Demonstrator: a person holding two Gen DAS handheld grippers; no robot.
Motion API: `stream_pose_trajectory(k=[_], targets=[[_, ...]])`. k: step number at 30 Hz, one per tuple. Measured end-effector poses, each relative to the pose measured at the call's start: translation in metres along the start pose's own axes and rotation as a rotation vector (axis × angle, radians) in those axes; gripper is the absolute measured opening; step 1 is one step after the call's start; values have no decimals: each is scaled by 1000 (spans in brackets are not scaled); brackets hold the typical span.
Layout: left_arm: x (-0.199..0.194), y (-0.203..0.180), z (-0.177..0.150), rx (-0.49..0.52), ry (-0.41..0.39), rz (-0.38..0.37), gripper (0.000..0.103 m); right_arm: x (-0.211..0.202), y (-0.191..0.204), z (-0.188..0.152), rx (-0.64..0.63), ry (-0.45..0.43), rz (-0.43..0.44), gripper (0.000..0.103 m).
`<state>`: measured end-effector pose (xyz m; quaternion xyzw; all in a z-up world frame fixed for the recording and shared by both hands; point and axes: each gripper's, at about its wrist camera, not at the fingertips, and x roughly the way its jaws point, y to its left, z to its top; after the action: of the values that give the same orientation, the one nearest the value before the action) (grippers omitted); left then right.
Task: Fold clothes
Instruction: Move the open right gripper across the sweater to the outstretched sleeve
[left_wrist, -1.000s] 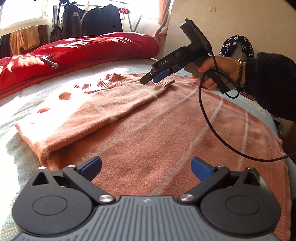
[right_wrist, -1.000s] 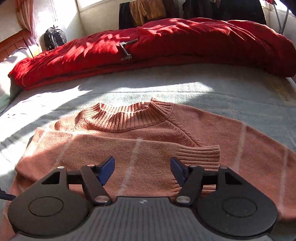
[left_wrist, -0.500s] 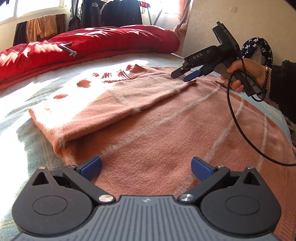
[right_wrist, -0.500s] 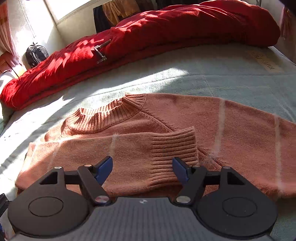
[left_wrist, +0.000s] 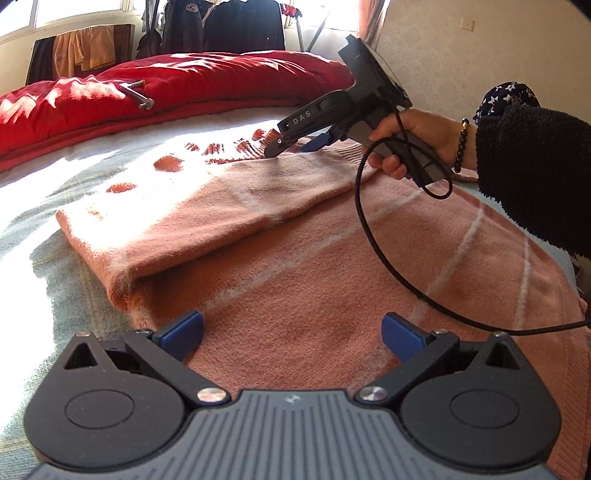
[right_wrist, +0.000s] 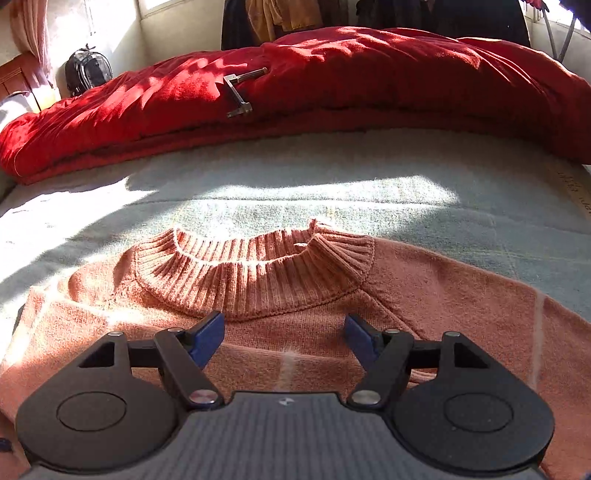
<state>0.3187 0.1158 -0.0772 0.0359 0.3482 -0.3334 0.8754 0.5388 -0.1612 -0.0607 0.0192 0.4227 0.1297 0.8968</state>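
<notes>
A pink sweater (left_wrist: 332, 266) lies flat on the bed (right_wrist: 295, 192), its ribbed collar (right_wrist: 255, 273) toward 12 o'clock in the right wrist view. One sleeve (left_wrist: 207, 218) is folded across the body, running from 9 o'clock toward 1 o'clock in the left wrist view, and pale stripes cross the knit.

The left gripper (left_wrist: 291, 334) hangs low over the sweater's body near its hem, its blue fingers (left_wrist: 183, 330) wide apart with nothing between them.

The right gripper (right_wrist: 284, 338) hovers just below the collar, its fingers (right_wrist: 208, 334) also spread apart and holding nothing. In the left wrist view it sits at 1 o'clock, tips over the collar end of the folded sleeve; whether they touch the knit I cannot tell. A hand (left_wrist: 413, 136) with a bead bracelet and a dark fuzzy sleeve grips its handle, and a black cable (left_wrist: 373, 251) loops from it over the sweater.

A red duvet (right_wrist: 295, 81) lies bunched along the far side of the bed at 12 o'clock, with a metal crank (right_wrist: 240, 92) resting on it.
</notes>
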Motion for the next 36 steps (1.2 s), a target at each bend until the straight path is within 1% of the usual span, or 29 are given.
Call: stream_pose_trajectory(k=[2,4,7,10,12,13,15,16,19,20,21,24,27,30,36], targets=[[0,0,-1,0,-2,0,102,6,-2,4,8,-23,-4,81],[1,-1,-1,10,-1,6,102,9,-2,9,14,-44,-8,81],[1,-4,-1,24,3,15,102,-3,7,15,11,-47,4,81],[0,-4,-1,24,4,17,102,-22,28,15,-22,-55,106,81],[0,-4,-1,25,5,17,102,-26,52,15,-82,-32,157,81],[0,-4,-1,27,6,17,102,-25,66,15,-129,-20,165,81],[1,-4,-1,29,7,16,102,-19,97,14,-239,2,164,81],[1,-4,-1,33,7,16,102,-14,109,13,-295,12,149,81],[0,-4,-2,39,5,11,102,16,128,8,-377,56,73,81],[0,-3,-2,36,3,9,102,26,129,7,-377,60,59,82],[0,-3,-2,34,1,7,102,31,127,8,-356,49,55,84],[0,-1,-2,29,-3,2,102,32,119,11,-286,26,59,84],[0,-2,-3,33,-2,5,102,11,113,7,-303,15,53,84],[-1,0,-3,33,-7,0,102,-25,98,0,-285,1,93,85],[-4,7,-3,-9,-27,-37,102,-75,61,-48,-251,-2,71,86]])
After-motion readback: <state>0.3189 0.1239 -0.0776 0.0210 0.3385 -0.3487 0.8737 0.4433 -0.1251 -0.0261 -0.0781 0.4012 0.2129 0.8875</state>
